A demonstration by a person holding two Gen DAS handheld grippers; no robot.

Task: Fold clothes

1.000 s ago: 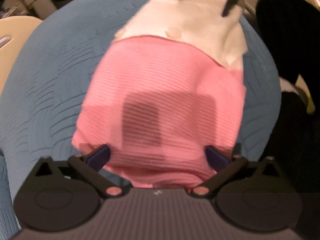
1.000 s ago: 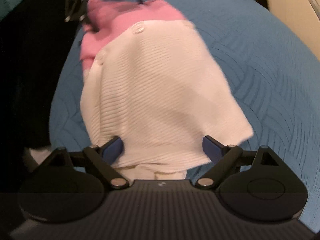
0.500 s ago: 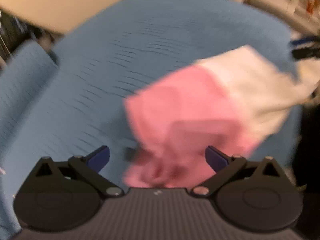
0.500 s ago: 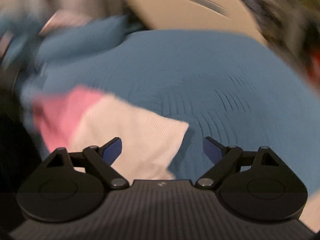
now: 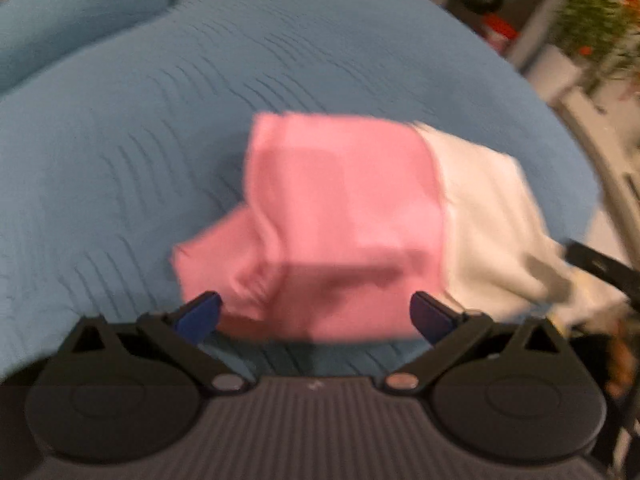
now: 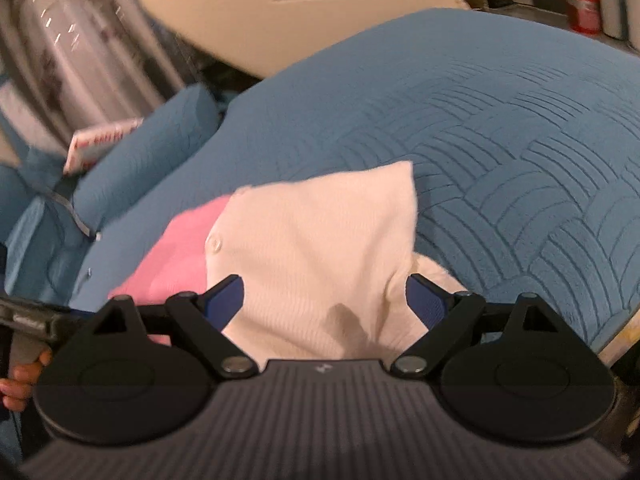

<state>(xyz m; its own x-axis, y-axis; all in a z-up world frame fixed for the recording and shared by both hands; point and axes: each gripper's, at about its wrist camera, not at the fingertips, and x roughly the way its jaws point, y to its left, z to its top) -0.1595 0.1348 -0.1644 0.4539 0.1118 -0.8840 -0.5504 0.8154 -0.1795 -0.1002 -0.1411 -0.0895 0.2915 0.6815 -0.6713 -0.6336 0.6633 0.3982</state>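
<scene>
A knitted garment, half pink (image 5: 344,220) and half white (image 5: 492,220), lies folded on the blue quilted bedspread (image 5: 140,140). My left gripper (image 5: 316,306) hovers open over the pink end, with its blue pads (image 5: 200,312) apart and nothing pinched. In the right wrist view the white half (image 6: 320,248) with a button fills the middle, and the pink half (image 6: 180,256) lies to its left. My right gripper (image 6: 324,292) stands open above the white end, gripping nothing. The left gripper's dark body (image 6: 28,316) and a hand (image 6: 16,380) show at the left edge.
A blue pillow (image 6: 152,140) lies at the head of the bed, with a beige curved board (image 6: 288,20) behind it. A red container (image 6: 584,8) and a plant (image 5: 600,20) stand beyond the bed's far side. Bare bedspread stretches around the garment.
Both wrist views have rolled about a quarter turn, so the garment now lies crosswise with pink left and white right. Both grippers stayed open and have drawn slightly away.
</scene>
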